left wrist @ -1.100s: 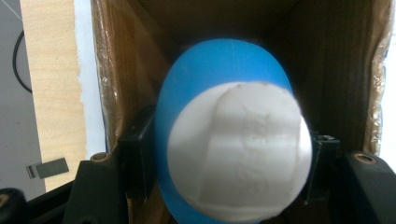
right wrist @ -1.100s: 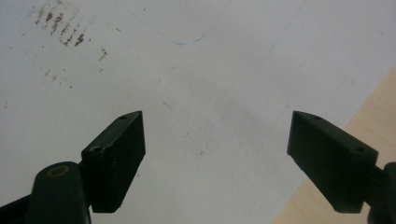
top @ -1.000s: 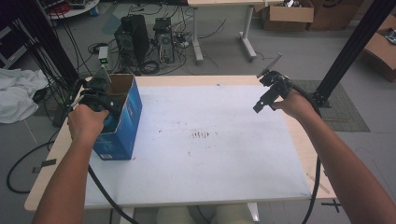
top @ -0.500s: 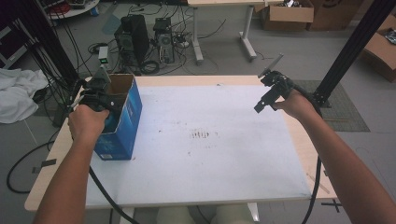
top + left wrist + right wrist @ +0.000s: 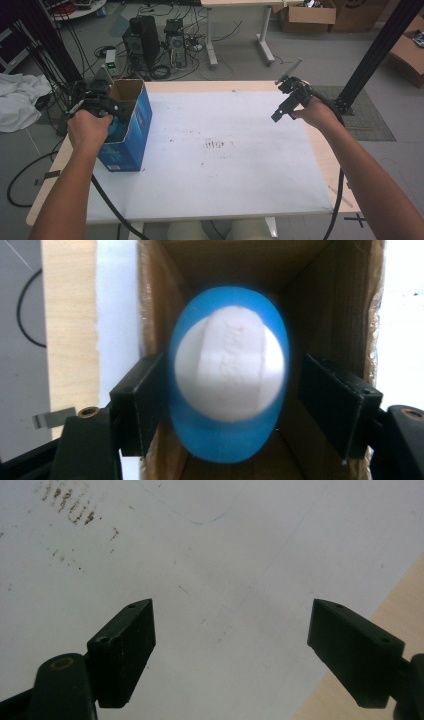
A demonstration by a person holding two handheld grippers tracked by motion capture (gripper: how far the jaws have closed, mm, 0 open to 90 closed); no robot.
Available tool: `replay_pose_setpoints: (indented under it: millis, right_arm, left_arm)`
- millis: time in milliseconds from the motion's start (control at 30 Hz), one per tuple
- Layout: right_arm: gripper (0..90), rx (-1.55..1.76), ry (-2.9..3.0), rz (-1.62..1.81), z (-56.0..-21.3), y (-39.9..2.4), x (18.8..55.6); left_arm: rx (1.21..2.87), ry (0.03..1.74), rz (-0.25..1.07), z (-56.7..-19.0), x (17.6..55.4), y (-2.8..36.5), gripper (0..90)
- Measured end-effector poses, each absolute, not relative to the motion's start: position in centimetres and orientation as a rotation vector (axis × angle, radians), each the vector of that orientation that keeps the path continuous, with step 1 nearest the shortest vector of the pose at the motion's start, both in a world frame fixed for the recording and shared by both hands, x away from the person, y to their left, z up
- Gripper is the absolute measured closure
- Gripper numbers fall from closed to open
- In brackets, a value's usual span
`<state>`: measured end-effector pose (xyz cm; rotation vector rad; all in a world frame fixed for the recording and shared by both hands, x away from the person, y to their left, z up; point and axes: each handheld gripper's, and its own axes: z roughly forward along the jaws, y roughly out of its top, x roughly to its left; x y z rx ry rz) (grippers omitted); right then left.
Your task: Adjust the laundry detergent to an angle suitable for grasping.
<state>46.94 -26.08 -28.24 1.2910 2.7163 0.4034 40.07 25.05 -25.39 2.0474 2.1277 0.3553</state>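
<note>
The left hand-held gripper [image 5: 227,405] hangs over the open top of the blue cardboard box [image 5: 131,125], which stands at the left edge of the counter [image 5: 225,170]. Its jaws have just been opening, and a blue and white object [image 5: 229,374] sits between them, blurred in the left gripper view. A clear gap shows between the object and the right-hand pad; on the other side the object overlaps the pad, so I cannot tell whether it touches there. I read this as a release: the jaws are let go and the object is free or nearly free, just above the brown inside of the box, probably dropping.

The right hand-held gripper [image 5: 230,650] is spread wide with nothing between its 2 jaws, held above the bare white sheet near the counter's right side, well apart from the box.

Risks from here, as I judge them:
- The object looks nearly as wide as the box opening. If it drifts toward a wall it may catch on the rim or a flap and hang there instead of going in.
- If 1 pad drags on the object, it may tip as it falls and wedge crosswise.
- The box stands near the counter's edge; a knock from the left hand-held gripper as it lifts away could shove or topple it.
</note>
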Motion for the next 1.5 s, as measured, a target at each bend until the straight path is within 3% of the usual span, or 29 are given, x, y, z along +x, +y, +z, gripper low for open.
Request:
replay_pose_setpoints:
  millis: [567, 1500]
  right_arm:
    - [19.1, 1.289, 2.71, 0.437, -27.6, -26.4, 46.2]
    - [19.0, 1.273, 2.72, 0.482, -27.0, -26.3, 45.4]
  left_arm:
    - [1.997, 2.085, 0.438, -20.2, 38.7, 24.0, 28.1]
    - [2.091, 1.865, 0.305, -17.6, 37.5, 15.5, 22.9]
